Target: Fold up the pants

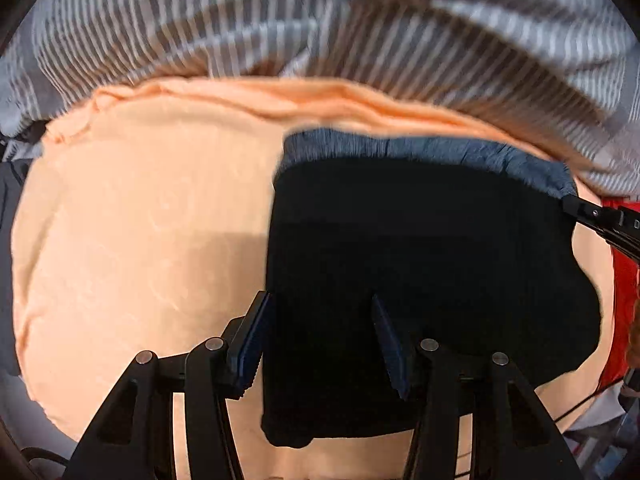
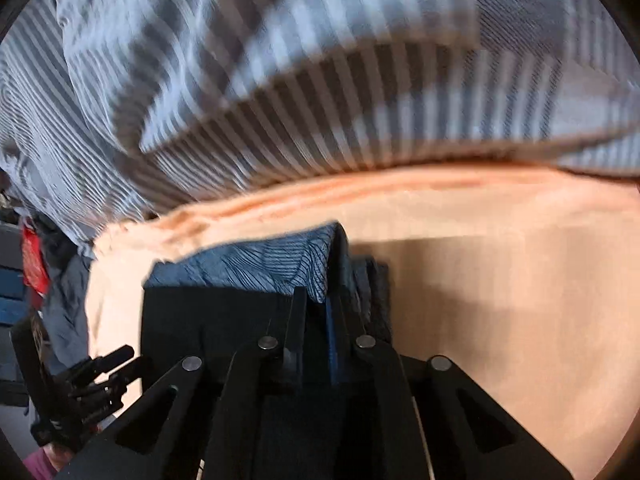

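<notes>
Black pants [image 1: 440,260] with a blue-grey ribbed waistband [image 1: 420,148] lie folded on a peach sheet [image 1: 140,220]. My left gripper [image 1: 324,340] points down over the pants' left edge. It is open, its left finger [image 1: 256,340] standing at the edge and its right finger [image 1: 388,340] over the black cloth. My right gripper [image 2: 316,304] is shut on the waistband [image 2: 248,264] at its corner, and the cloth bunches up there. The right gripper's tip [image 1: 572,204] shows at the waistband's right end in the left wrist view. The left gripper [image 2: 128,360] shows at the lower left in the right wrist view.
Grey-and-white striped bedding [image 1: 320,20] lies bunched beyond the sheet's far edge. A red item [image 1: 624,272] and a thin black cable sit off the sheet's right side. Blue-grey cloth [image 2: 64,304] and stacked blue boxes [image 2: 12,288] lie past the sheet's left side.
</notes>
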A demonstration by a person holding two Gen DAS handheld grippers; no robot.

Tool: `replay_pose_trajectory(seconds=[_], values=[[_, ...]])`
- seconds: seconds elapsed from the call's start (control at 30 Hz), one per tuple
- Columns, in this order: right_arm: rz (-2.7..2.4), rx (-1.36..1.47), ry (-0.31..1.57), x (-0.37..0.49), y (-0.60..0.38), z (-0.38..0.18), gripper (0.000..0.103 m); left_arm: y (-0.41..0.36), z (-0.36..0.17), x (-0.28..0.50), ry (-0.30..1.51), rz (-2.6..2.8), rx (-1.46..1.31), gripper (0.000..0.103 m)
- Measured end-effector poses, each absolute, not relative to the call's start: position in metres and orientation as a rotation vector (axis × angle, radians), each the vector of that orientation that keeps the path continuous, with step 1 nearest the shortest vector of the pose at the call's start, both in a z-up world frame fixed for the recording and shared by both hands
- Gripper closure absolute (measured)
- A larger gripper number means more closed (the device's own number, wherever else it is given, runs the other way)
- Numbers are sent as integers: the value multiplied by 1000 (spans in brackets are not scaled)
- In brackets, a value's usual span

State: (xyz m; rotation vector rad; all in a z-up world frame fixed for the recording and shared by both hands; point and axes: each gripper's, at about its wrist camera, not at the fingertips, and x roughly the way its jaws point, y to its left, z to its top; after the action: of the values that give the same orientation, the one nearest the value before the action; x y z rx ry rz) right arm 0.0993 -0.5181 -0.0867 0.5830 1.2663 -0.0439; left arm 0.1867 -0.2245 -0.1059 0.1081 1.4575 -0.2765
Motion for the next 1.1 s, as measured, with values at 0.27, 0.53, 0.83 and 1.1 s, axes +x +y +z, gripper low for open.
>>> replay_pose_trajectory(seconds=[0.27,0.53,0.83,1.1], values=[[-201,667,1330,49,-536,-101,95,-231,-117,173,1414,-291,175,47],[-178,543,1170,13,-497,-33,86,-232,-116,164,1393,-294,207,47],[-161,521,1290,9,-457,-77,78,-230,-112,161,1396,-300,206,46],[-175,491,1277,8,-456,-77,72,-229,-110,159,1399,-295,204,46]])
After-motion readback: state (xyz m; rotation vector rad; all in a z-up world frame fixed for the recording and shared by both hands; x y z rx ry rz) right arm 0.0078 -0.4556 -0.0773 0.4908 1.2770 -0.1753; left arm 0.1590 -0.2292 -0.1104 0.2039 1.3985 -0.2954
